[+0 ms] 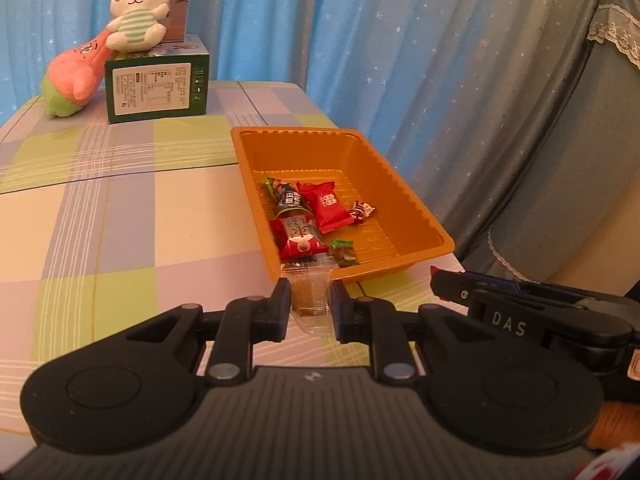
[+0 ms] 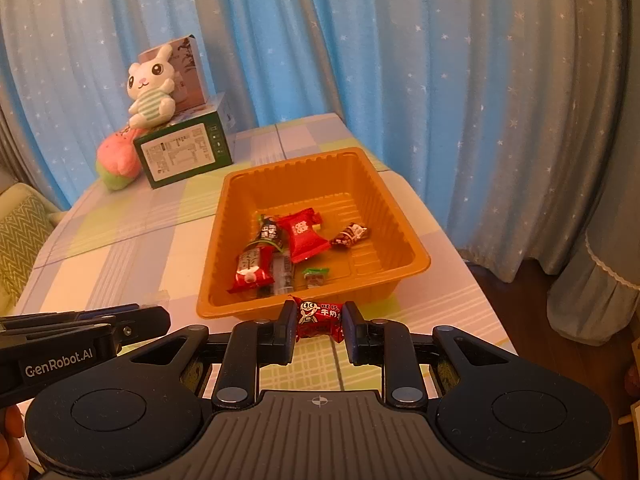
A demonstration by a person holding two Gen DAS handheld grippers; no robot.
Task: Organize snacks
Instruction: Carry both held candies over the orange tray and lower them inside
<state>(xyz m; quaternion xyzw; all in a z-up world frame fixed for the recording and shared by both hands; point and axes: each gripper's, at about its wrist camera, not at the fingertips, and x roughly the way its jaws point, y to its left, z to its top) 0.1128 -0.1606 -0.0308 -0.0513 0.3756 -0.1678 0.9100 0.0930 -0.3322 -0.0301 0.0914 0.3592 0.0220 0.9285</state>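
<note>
An orange plastic tray [image 1: 404, 196] [image 2: 400, 220] sits on the checked tablecloth and holds several wrapped snacks, among them a red packet [image 1: 326, 204] [image 2: 300, 234] and a small brown candy [image 1: 360, 212] [image 2: 350, 235]. My left gripper [image 1: 311, 300] is shut on a clear-wrapped snack [image 1: 314, 300] just in front of the tray's near rim. My right gripper [image 2: 318, 320] is shut on a red milk candy [image 2: 318, 318], also at the tray's near rim. Each gripper shows in the other's view, the right one [image 1: 436, 276] and the left one [image 2: 166, 318].
At the table's far left stand a green box [image 1: 156, 90] [image 2: 184, 152], a white bunny plush [image 1: 138, 12] [image 2: 152, 88] on it, and a pink-green plush [image 1: 72, 76] [image 2: 116, 160]. Blue star curtains [image 1: 360, 20] hang behind. The table edge drops off right of the tray.
</note>
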